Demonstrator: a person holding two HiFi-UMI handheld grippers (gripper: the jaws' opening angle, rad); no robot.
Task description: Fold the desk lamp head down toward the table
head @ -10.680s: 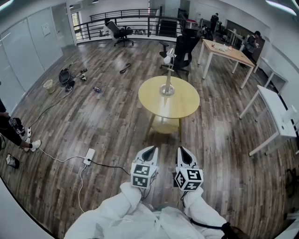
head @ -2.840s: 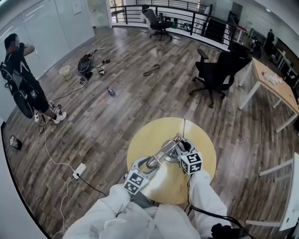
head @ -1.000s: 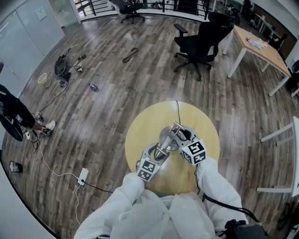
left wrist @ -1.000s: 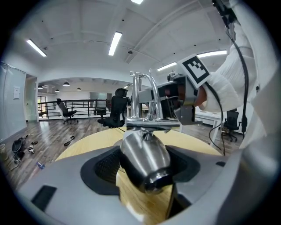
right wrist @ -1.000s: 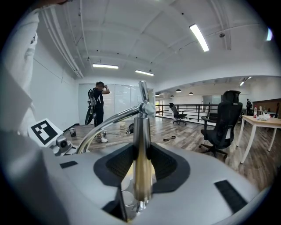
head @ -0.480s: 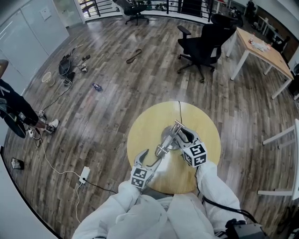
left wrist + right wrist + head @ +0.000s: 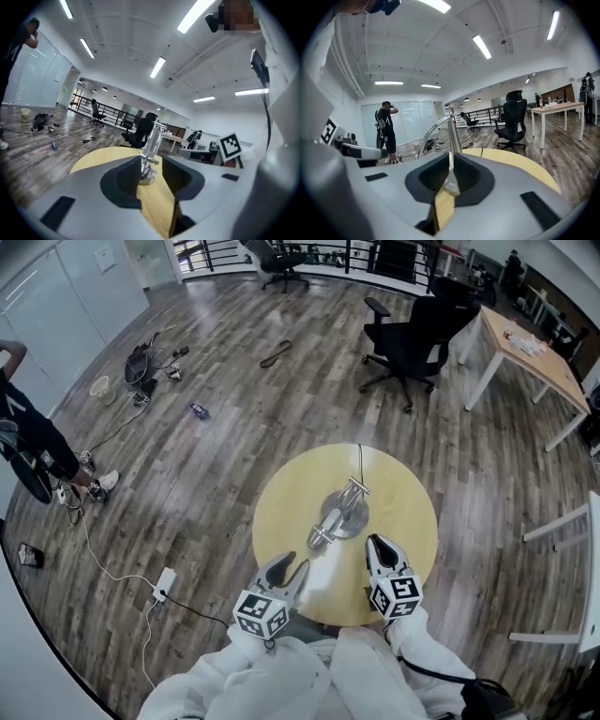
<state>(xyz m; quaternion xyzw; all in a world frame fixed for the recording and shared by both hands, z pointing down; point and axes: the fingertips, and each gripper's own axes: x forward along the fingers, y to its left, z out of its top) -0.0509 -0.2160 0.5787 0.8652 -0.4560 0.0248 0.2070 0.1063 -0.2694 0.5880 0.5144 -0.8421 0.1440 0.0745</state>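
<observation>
Hovering clear of the lamp, both claws closing on nothing.
Head view: the desk lamp (image 7: pixel 337 517) stands mid round table (image 7: pixel 281 493), head bent down; the left gripper (image 7: pixel 286 566) and right gripper (image 7: pixel 380 547) sit at the near edge, apart from it. Left gripper view: jaws narrowing, gap empty, lamp beyond. Right gripper view: jaws closing to a slit, nothing held.

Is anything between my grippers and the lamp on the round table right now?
Nothing visible. Only bare yellow round tabletop lies between the silver metal desk lamp and the left gripper and right gripper, whose jaws are closing with nothing between them.
</observation>
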